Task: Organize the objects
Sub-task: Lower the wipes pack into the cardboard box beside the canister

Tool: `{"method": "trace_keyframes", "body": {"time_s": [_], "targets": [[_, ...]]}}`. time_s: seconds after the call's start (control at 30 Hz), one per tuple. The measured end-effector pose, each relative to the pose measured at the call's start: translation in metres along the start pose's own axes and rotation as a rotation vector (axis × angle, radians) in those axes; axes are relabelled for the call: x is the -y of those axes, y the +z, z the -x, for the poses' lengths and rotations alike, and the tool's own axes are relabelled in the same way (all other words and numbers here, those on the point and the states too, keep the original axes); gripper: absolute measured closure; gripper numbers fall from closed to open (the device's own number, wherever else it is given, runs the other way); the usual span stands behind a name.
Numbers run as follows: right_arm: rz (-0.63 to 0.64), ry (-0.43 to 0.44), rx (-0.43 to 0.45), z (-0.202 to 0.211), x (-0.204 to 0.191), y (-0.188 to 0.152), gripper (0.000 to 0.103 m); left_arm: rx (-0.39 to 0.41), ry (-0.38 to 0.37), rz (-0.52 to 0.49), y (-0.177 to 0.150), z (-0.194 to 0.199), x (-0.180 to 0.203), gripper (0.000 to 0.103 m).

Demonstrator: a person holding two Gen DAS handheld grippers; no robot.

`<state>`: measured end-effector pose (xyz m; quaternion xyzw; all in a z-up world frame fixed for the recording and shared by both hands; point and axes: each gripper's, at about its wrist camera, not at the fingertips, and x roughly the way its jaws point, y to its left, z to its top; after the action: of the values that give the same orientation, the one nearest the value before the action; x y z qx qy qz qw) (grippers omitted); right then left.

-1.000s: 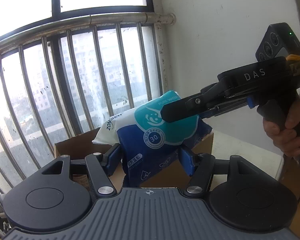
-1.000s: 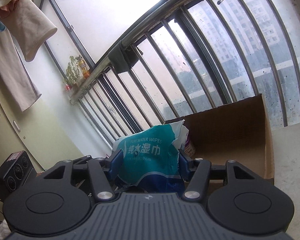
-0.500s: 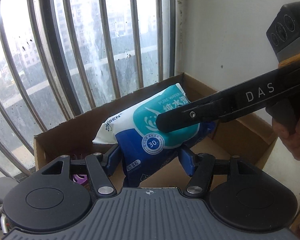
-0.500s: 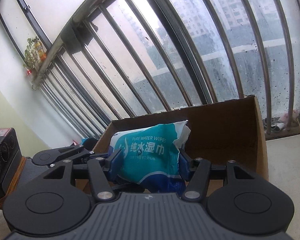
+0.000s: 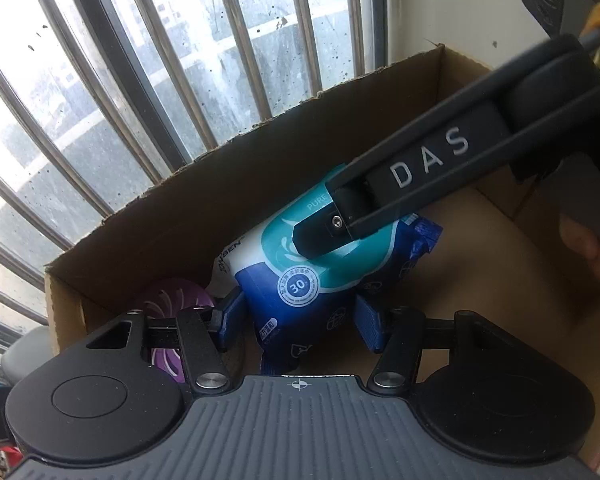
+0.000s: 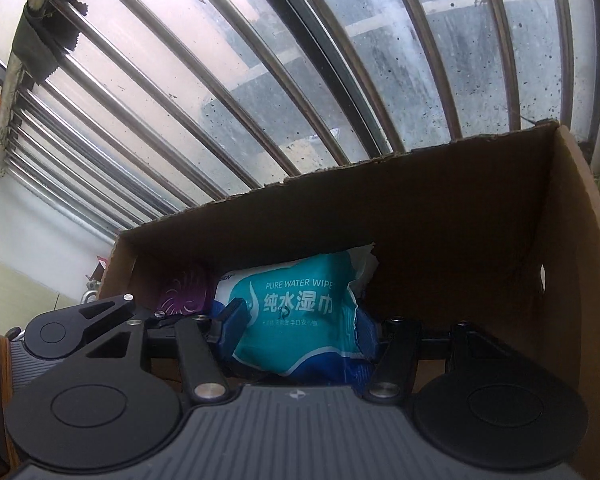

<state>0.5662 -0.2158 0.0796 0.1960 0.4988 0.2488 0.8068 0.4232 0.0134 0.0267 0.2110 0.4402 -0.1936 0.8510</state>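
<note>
Low in the left wrist view, the left gripper (image 5: 298, 320) has its blue pads on the dark end of a pack of wipes (image 5: 320, 280) and its jaws are closing; the right gripper (image 5: 320, 236) reaches in from upper right and clamps the teal end. Both hold it tilted inside the cardboard box (image 5: 260, 184), beside a purple disc (image 5: 172, 300) at lower left. Centre-low in the right wrist view, the right gripper (image 6: 300, 328) pinches the pack (image 6: 296, 308). If one side lets go first, the soft pack could swing and land crooked on the disc (image 6: 186, 292).
</note>
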Motion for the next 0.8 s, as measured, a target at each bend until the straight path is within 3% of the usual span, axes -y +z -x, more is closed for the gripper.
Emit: {"method": "trace_keyframes", "body": {"time_s": [0.07, 0.23, 0.3, 0.4, 0.57, 0.63, 0.7, 0.8], "targets": [[-0.035, 0.031, 0.005, -0.001, 0.005, 0.003, 0.042, -0.009, 0.039, -0.035, -0.001, 0.001, 0.002, 0.046], [0.015, -0.007, -0.017, -0.007, -0.006, 0.004, 0.041, -0.033, 0.074, -0.017, -0.005, 0.003, 0.001, 0.048], [0.048, -0.037, -0.001, -0.011, -0.011, 0.004, 0.036, -0.065, 0.103, 0.007, -0.006, 0.002, 0.002, 0.056], [0.035, -0.049, 0.002, -0.021, -0.017, 0.005, 0.026, -0.081, 0.142, 0.002, -0.008, 0.004, 0.006, 0.06], [0.092, -0.093, 0.006, -0.017, -0.028, 0.002, 0.02, -0.076, 0.141, 0.046, -0.016, 0.014, -0.001, 0.059], [0.086, -0.092, 0.023, -0.006, -0.029, 0.004, 0.018, -0.034, 0.124, 0.047, -0.019, 0.027, -0.002, 0.053], [0.086, -0.072, 0.061, 0.009, -0.03, 0.006, 0.015, 0.008, 0.137, -0.015, -0.019, 0.04, 0.002, 0.028], [0.118, -0.107, 0.133, 0.031, -0.032, 0.007, 0.013, 0.034, 0.204, -0.205, -0.015, 0.049, 0.017, 0.029]]}}
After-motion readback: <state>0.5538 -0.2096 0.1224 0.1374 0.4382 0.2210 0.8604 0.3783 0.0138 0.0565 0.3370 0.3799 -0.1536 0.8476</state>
